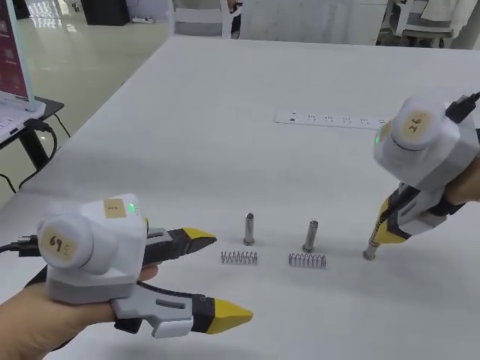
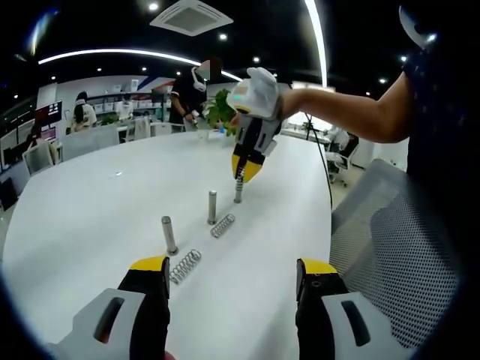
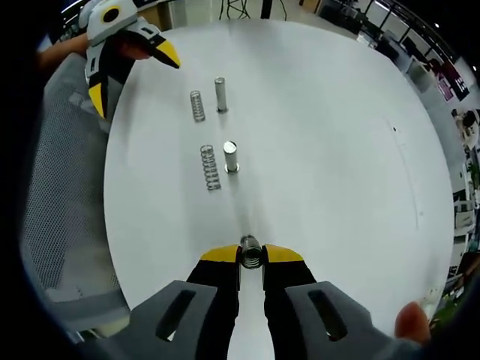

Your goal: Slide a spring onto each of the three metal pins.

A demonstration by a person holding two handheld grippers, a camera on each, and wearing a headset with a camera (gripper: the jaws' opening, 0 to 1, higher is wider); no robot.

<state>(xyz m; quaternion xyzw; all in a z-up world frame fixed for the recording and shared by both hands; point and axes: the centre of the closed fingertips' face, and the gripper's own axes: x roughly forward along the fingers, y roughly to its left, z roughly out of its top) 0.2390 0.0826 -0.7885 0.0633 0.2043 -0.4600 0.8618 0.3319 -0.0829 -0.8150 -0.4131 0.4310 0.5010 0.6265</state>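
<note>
The right tongs (image 3: 251, 259), closed almost fully, grip a spring (image 3: 250, 252) at the top of the end pin (image 1: 370, 253), right of the middle pin (image 1: 310, 235). The left tongs (image 1: 231, 279) gape wide and empty, left of the middle pin, over the counter (image 1: 225, 135).

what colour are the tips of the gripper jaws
Yellow, on black jaws. It shows best in the head view, on the left gripper.

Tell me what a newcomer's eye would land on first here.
The right gripper is shut on a spring, held upright over the white table at the row's right end. Left of it stand two bare metal pins, each with a loose spring lying in front. The left gripper hangs open nearby.
</note>
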